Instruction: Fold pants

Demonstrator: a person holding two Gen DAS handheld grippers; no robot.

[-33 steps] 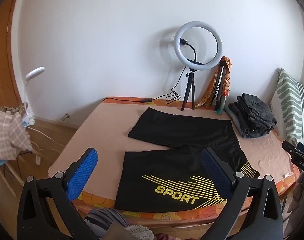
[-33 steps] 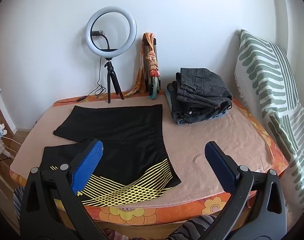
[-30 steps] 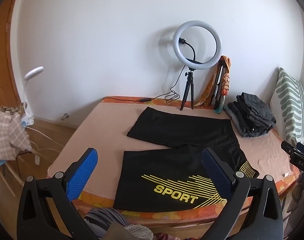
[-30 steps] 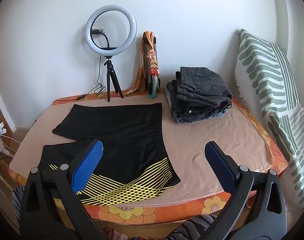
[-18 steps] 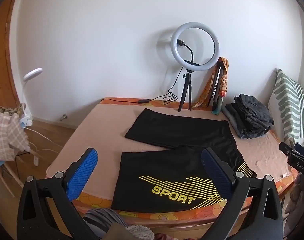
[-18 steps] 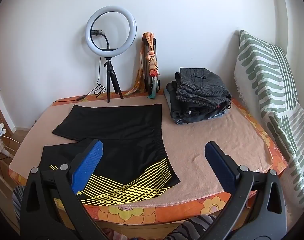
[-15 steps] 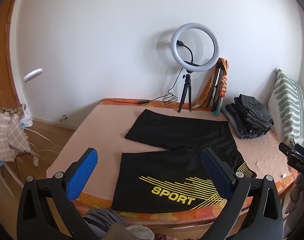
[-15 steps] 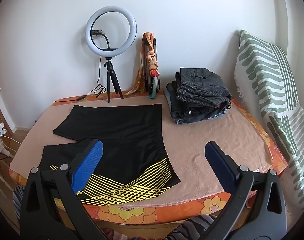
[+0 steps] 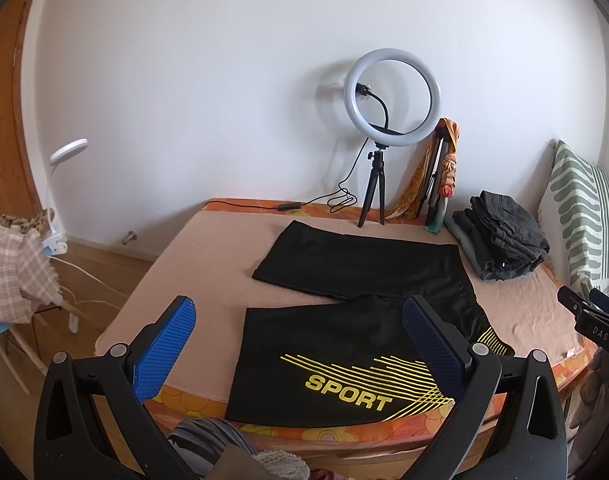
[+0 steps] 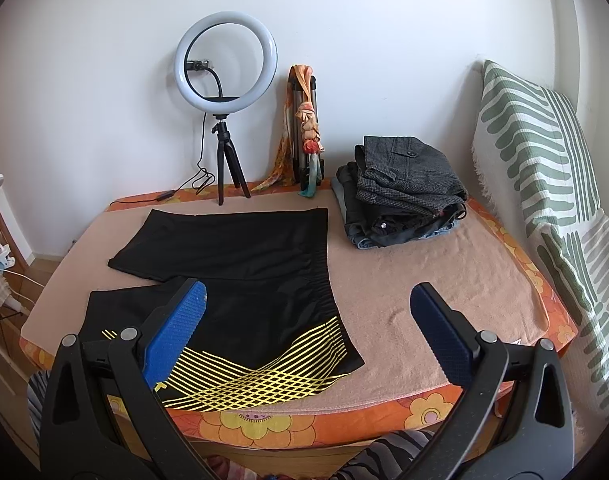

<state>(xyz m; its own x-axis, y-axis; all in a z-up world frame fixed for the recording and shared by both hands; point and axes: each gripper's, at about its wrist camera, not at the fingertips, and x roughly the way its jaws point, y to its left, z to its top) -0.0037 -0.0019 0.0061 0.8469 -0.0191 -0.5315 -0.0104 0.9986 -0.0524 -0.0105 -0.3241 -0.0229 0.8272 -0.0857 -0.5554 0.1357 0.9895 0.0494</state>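
the black shorts (image 9: pixel 356 320) lie flat and spread out on the bed (image 9: pixel 208 264), not folded yet. their two legs point to the left and the waist is on the right, so the long way runs from side to side. the leg with the yellow word sport is at the near edge of the bed, and the other leg lies farther back, toward the ring light (image 9: pixel 391 98). the left gripper (image 9: pixel 304 344) is held up in front of the near leg, not touching it, with its blue pads far apart and nothing in it. the right gripper (image 10: pixel 308 320) is held up by the waist end, wide open and empty too. i think each gripper has its own end to grab: left for the leg ends, right for the waist.
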